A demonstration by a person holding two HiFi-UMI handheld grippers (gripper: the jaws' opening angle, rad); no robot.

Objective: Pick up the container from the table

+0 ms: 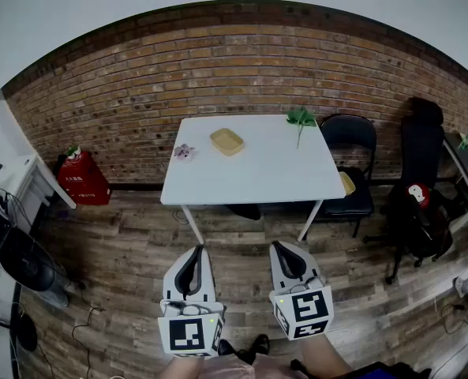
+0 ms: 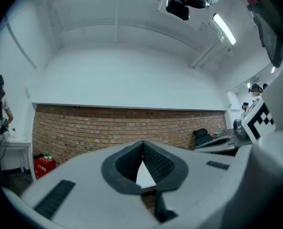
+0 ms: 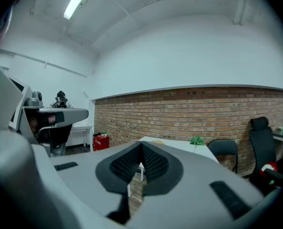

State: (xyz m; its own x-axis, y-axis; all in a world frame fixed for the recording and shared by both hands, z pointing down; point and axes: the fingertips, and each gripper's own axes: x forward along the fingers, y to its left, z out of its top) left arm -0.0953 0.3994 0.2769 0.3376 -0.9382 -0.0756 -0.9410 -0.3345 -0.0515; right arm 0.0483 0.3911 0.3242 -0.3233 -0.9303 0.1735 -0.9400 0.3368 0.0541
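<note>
You held the left gripper (image 1: 192,253) and right gripper (image 1: 285,249) clenched, empty. The yellow container (image 1: 226,140) sat well ahead of both on the table (image 1: 257,176); your best course was walking closer, opening one, approaching level.

**Tally: Ones on the Table, Pairs Elsewhere**

There was one white table (image 1: 257,176). On it were one yellow container (image 1: 226,140), one green sprig (image 1: 301,119) and one small pink item (image 1: 184,151). Black chairs numbered two: a plain chair (image 1: 350,136) and a high-backed office chair (image 1: 420,144). There was one red box (image 1: 82,178). Grippers numbered two: the left gripper (image 1: 195,251) and the right gripper (image 1: 280,248).
</note>
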